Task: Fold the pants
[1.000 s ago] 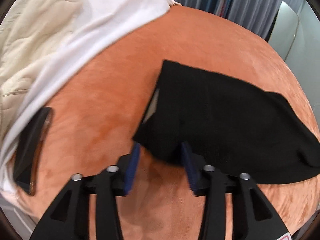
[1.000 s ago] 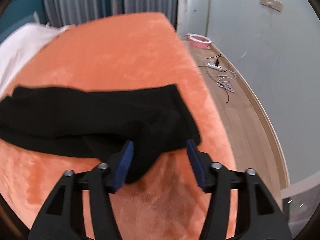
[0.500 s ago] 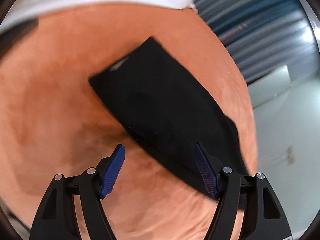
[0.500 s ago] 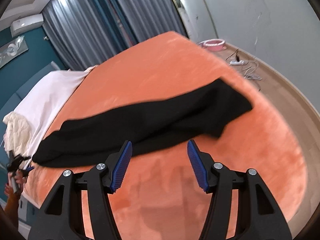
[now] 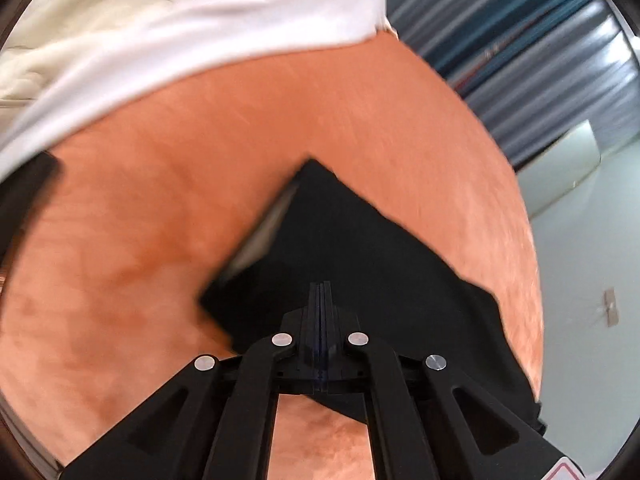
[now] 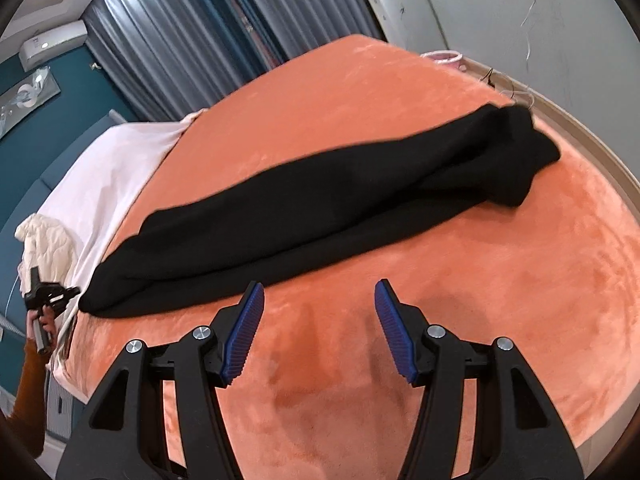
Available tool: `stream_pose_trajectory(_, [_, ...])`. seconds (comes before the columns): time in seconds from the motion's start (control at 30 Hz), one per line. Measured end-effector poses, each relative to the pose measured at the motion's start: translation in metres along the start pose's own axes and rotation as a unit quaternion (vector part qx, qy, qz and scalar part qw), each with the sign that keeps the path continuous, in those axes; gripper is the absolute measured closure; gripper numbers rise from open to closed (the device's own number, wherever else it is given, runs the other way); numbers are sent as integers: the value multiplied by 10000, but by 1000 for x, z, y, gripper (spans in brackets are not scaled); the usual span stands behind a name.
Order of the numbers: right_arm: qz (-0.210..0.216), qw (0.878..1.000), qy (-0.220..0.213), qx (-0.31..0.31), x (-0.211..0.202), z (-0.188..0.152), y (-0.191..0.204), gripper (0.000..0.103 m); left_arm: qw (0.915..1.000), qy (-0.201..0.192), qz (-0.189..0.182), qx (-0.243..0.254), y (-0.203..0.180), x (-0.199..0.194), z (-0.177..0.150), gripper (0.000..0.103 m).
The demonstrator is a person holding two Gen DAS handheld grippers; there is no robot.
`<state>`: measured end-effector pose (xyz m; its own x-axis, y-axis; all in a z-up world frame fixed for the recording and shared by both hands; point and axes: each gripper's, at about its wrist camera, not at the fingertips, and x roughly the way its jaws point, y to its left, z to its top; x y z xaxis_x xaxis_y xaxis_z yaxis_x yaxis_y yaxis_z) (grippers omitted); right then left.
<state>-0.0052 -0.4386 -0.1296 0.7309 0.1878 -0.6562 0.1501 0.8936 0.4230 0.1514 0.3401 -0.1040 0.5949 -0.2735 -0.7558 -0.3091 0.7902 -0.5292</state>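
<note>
Here our left gripper is pinched tight on the waist end of the black pants, while our right gripper hangs open just short of the near edge. The pants lie lengthwise on the orange bedspread, legs stacked. We should probably carry the waist over toward the cuffs, keeping it low and edges aligned.

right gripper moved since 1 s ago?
Yes. The right gripper has backed up and away from the black pants: its open fingers straddled the cuff before, and now only bare orange bedspread shows between them.
</note>
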Motion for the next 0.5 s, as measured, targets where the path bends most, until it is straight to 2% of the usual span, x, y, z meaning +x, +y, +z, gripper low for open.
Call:
stream_pose_trajectory(0.1, [-307,9995,-96,44,-4,8,-12,47,9995,186,61,240,-2,-8,-11,103])
stream_pose_trajectory(0.17, [-570,9979,-141,272,-6,18,-29,47,9981,400,111,455,-10,-2,-26,95])
stream_pose_trajectory(0.23, [-632,9955,-253,655,-8,34,-51,47,9968,685,45,412,-10,12,-44,41])
stream_pose_trajectory(0.27, [-652,9940,-296,825,-8,44,-61,45,9970,702,26,325,-6,14,-46,36])
stream_pose_trajectory(0.37, [-885,9908,-272,984,-2,68,-75,20,9964,841,6,73,-6,38,-51,36])
stream_pose_trajectory(0.4, [-1083,9891,-302,951,2,78,-80,19,9957,925,-65,-57,-6,46,-51,36])
stream_pose_trajectory(0.47, [-1490,9847,-337,842,8,94,-90,19,9955,939,113,-107,-8,58,-51,38])
stream_pose_trajectory(0.5, [-1636,9827,-291,822,15,103,-96,29,9955,921,195,-39,-9,61,-50,39])
